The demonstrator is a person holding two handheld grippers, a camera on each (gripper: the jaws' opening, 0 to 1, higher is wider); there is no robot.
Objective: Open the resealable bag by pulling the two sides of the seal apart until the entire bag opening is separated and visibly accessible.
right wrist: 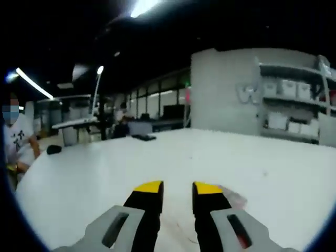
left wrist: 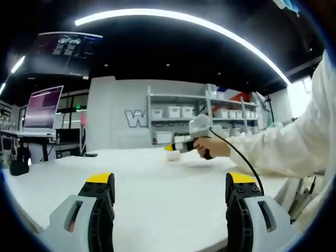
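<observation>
Standing wide apart with nothing between them, the left gripper (left wrist: 170,186) jaws hover over the white desk (left wrist: 157,210). The right gripper (right wrist: 177,188) jaws sit nearly closed at the edge of the clear resealable bag (right wrist: 231,198); whether they pinch it is unclear. Shelving (left wrist: 199,118) stands behind.

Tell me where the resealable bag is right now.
In the right gripper view the resealable bag lies on the white table, just right of the right tongs. In the left gripper view it is a pale shape at those tongs' tips.
</observation>
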